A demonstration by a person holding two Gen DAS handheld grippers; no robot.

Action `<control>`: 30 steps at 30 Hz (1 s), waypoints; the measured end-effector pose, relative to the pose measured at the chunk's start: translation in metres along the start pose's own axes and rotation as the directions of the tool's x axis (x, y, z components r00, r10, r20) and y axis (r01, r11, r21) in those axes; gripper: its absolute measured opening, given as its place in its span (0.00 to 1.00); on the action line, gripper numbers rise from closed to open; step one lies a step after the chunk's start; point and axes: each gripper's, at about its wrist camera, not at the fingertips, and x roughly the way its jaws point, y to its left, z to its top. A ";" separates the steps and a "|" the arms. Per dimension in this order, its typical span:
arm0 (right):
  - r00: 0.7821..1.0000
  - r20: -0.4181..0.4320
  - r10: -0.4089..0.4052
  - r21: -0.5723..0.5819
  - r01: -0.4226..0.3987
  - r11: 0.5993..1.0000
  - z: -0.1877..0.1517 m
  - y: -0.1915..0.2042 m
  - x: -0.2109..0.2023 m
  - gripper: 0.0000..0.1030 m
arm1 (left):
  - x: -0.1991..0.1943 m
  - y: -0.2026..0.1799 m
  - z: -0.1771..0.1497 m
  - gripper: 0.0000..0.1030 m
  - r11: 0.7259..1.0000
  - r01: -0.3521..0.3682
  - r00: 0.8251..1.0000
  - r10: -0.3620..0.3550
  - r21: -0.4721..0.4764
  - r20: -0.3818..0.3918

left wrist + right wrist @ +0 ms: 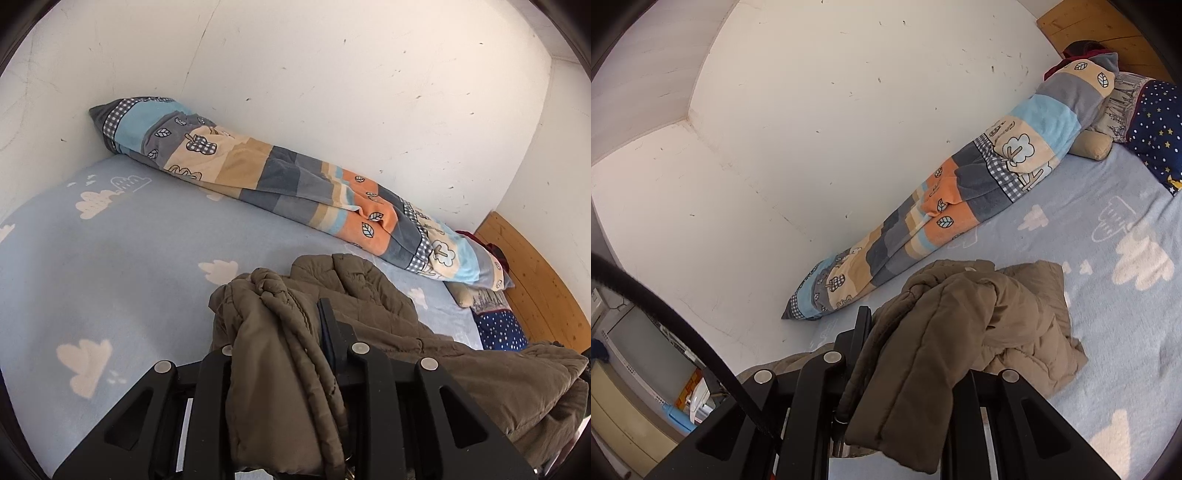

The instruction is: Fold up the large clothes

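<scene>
A brown padded jacket (461, 354) lies bunched on the light blue bed sheet (129, 258). My left gripper (284, 328) is shut on a thick fold of the jacket, which drapes over its left finger; the right finger (328, 325) shows beside the cloth. In the right wrist view the same jacket (1015, 314) is gathered in a heap, and my right gripper (905, 325) is shut on another padded edge of it, with the left finger (862, 325) showing and the right finger hidden under cloth.
A rolled patchwork blanket (295, 181) lies along the white wall (332, 74). Pillows, one navy with stars (1156, 129), sit by the wooden headboard (535, 280). A black cable (683, 339) and furniture beside the bed show at the right wrist view's left.
</scene>
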 end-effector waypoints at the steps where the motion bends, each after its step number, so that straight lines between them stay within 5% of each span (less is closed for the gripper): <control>1: 1.000 0.001 0.000 0.006 0.000 1.000 0.003 -0.002 0.005 0.17 | 0.005 0.000 0.003 0.24 1.000 -0.001 1.000 0.001 -0.004 -0.005; 19: 0.998 -0.012 -0.060 0.115 0.061 0.991 0.036 -0.068 0.104 0.17 | 0.128 0.015 0.020 0.27 0.998 -0.053 0.991 0.055 0.023 -0.122; 30: 0.995 -0.055 -0.087 0.215 0.097 0.972 0.032 -0.112 0.132 0.21 | 0.150 0.021 0.014 0.39 0.998 -0.049 0.988 0.044 -0.027 -0.145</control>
